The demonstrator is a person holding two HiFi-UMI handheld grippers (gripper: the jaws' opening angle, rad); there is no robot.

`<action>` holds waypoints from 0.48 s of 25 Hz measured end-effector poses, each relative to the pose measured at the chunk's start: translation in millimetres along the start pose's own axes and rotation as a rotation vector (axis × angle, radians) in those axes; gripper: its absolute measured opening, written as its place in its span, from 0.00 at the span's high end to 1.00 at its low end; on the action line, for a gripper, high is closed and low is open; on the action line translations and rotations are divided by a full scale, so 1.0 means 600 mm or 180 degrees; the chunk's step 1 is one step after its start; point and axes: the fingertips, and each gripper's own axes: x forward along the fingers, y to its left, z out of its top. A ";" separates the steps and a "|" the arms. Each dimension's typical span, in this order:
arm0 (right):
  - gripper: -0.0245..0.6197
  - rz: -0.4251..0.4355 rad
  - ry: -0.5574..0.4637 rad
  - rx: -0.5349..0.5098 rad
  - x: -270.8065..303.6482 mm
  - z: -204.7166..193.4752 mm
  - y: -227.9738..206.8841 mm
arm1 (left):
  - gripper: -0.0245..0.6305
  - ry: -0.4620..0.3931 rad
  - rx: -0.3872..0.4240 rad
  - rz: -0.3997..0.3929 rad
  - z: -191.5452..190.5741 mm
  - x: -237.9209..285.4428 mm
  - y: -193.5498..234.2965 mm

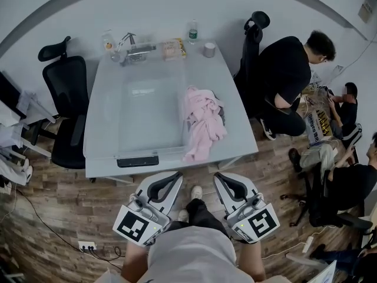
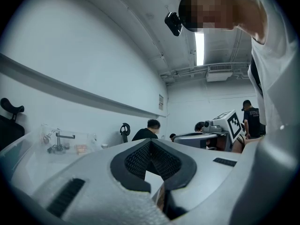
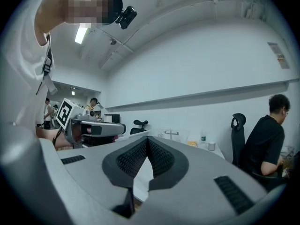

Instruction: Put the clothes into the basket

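1. Clothes (image 1: 203, 122) are in neither gripper. The left gripper (image 1: 175, 177) and the right gripper (image 1: 219, 177) each have their jaws pressed together with nothing between them, probably because there is nothing to grip yet.
2. Both point level toward the table (image 1: 235, 128), side by side and short of its near edge, well apart from the pink heap. The task looks barely begun.
3. The pink heap lies on the table's right part, against the right wall of the clear basket (image 1: 147, 152), with one end trailing toward the near edge. Whether any cloth hangs over the rim cannot be told.
4. The basket looks empty and open-topped, so a short lift to the left should drop the heap in — the right gripper seems the better placed.
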 end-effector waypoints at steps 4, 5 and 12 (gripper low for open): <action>0.95 0.0061 0.0029 0.0022 0.031 -0.008 -0.046 | 0.95 0.0044 0.0003 0.0012 -0.010 0.043 0.028; 0.95 0.0078 0.0033 0.0033 0.039 -0.008 -0.056 | 0.95 0.0058 -0.0002 0.0015 -0.012 0.053 0.035; 0.95 0.0208 0.0024 0.0080 0.083 -0.012 -0.120 | 0.95 0.0126 -0.0019 0.0057 -0.020 0.117 0.078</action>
